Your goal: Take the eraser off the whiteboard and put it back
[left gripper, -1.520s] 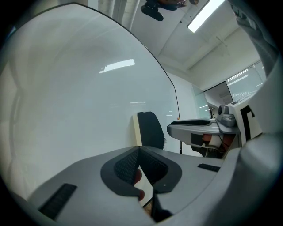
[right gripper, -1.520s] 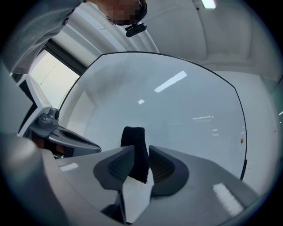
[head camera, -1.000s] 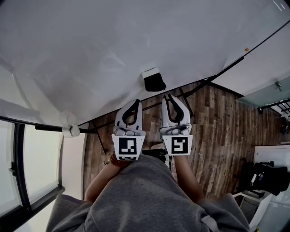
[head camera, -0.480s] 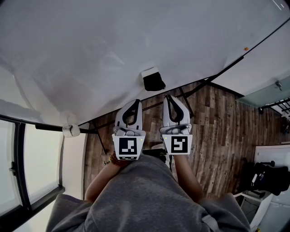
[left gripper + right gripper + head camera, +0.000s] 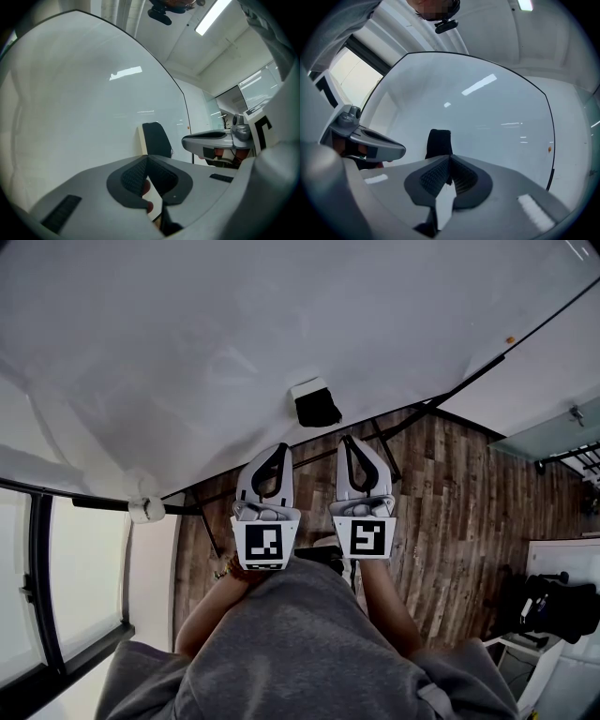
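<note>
Under you runs a floor of brown wood planks. At your left stands a window with a dark frame, its panes bright and pale. To your right a white wall meets a pale green glass panel. A long ceiling light glows overhead. Low at your right, something black, too small to name, sits beside white furniture.

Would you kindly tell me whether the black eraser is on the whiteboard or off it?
On: the black eraser sits flat against the white whiteboard, nothing gripping it.
</note>
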`<state>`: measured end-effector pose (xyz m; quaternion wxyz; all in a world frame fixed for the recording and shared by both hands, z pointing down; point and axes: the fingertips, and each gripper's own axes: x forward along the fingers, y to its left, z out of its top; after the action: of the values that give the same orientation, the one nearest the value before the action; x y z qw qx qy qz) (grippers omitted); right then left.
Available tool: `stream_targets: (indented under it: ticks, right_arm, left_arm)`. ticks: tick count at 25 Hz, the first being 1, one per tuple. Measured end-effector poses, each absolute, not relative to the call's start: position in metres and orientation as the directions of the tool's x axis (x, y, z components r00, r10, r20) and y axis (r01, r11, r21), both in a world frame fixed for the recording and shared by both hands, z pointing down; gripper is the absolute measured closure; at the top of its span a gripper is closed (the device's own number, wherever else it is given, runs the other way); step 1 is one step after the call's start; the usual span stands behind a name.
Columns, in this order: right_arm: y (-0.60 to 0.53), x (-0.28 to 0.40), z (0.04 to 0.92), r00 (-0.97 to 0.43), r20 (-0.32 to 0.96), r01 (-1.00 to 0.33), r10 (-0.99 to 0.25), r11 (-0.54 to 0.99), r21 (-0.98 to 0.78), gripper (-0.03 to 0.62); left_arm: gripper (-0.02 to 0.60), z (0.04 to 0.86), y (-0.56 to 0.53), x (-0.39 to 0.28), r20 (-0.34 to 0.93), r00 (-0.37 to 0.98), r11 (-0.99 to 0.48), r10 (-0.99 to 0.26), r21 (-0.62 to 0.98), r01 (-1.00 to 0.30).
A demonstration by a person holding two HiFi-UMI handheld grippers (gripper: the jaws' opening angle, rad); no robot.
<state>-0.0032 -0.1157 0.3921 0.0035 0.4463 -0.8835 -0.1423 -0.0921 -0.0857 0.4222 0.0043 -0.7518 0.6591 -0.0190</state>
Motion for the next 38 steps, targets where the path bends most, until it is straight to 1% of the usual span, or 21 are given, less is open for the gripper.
stream_targets:
  ticks: [26, 38]
  right_arm:
    - [-0.115, -0.001, 0.395, -0.588, -0.111, -0.794, -0.801, 0.546, 0.267, 0.583]
    - [-0.112, 0.009, 0.401, -0.572, -0.098, -0.800, -0.815, 0.528, 0.285, 0.583]
  left_arm:
    - [0.575, 0.420, -0.083, -0.098, 0.007, 0.111, -0.111, -0.994, -0.036, -0.993]
    - [0.575, 0.423, -0.082, -0.093, 0.014, 0.129, -0.129, -0.992, -0.034, -0.991]
